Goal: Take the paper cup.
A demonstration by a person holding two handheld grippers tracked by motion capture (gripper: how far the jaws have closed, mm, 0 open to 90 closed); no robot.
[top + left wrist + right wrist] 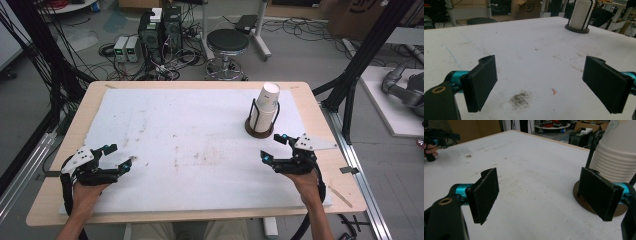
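A stack of white paper cups [265,107] stands in a dark wire holder with a round base [259,131] at the right of the white board [190,145]. My right gripper [274,148] hovers just in front of that holder, open and empty. In the right gripper view the ribbed cup stack [617,157] rises behind the right jaw, and the holder's base [580,196] lies below it. My left gripper [118,156] is open and empty near the board's left front corner. The left gripper view shows the cup stack [580,13] far off across the board.
The board covers a wooden table [320,122]. A dark smudge [520,98] and a small red mark [553,91] lie on the board between the left jaws. Beyond the table stand a stool [227,42], computer boxes [160,30] and cables on the floor.
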